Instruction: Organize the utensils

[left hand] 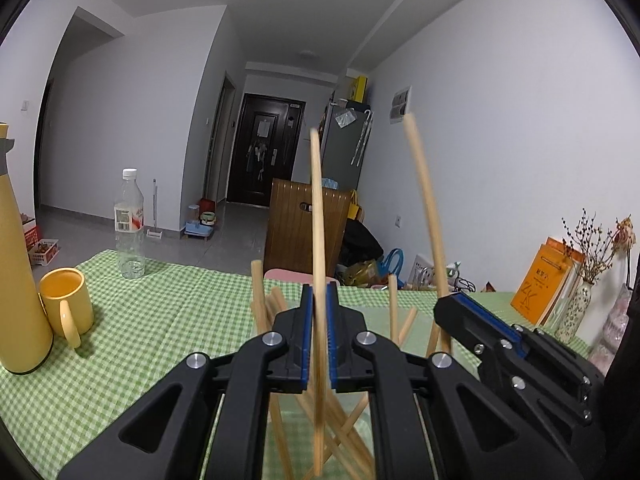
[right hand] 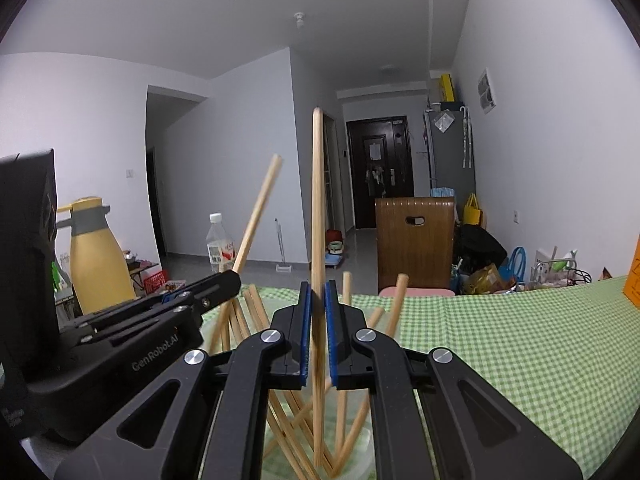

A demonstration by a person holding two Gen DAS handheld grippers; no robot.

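1. While both hands work close together over the worktop [left hand: 168, 320], each tongs is clamped on one wooden chopstick.
2. Left tongs [left hand: 319, 292]: the blue pads are pressed against a chopstick [left hand: 316, 200] that stands nearly upright, its top well above the fingers and its lower end down among the other sticks.
3. Right tongs [right hand: 319, 290]: closed the same way on a second chopstick [right hand: 318, 200], also near upright, with its lower end among the sticks below.
4. In the left wrist view the right tongs [left hand: 452, 300] shows at the right, its chopstick [left hand: 424, 200] leaning slightly left at the top.
5. In the right wrist view the left tongs [right hand: 234, 276] shows at the left, its chopstick [right hand: 256, 216] tilted to the right at the top.
6. Loose chopsticks [right hand: 348, 400] stand crossed and splayed in a bundle just below and between the two tongs; what holds them looks like a clear container, but I cannot tell for sure.
7. A green checked cloth covers the worktop.
8. On the left stand a yellow jug [left hand: 20, 280] and, touching it, a yellow mug [left hand: 66, 300].
9. A clear bottle [left hand: 129, 224] stands near the far edge.
10. On the right are orange books [left hand: 544, 284] beside a vase [left hand: 578, 304] of dried flowers.
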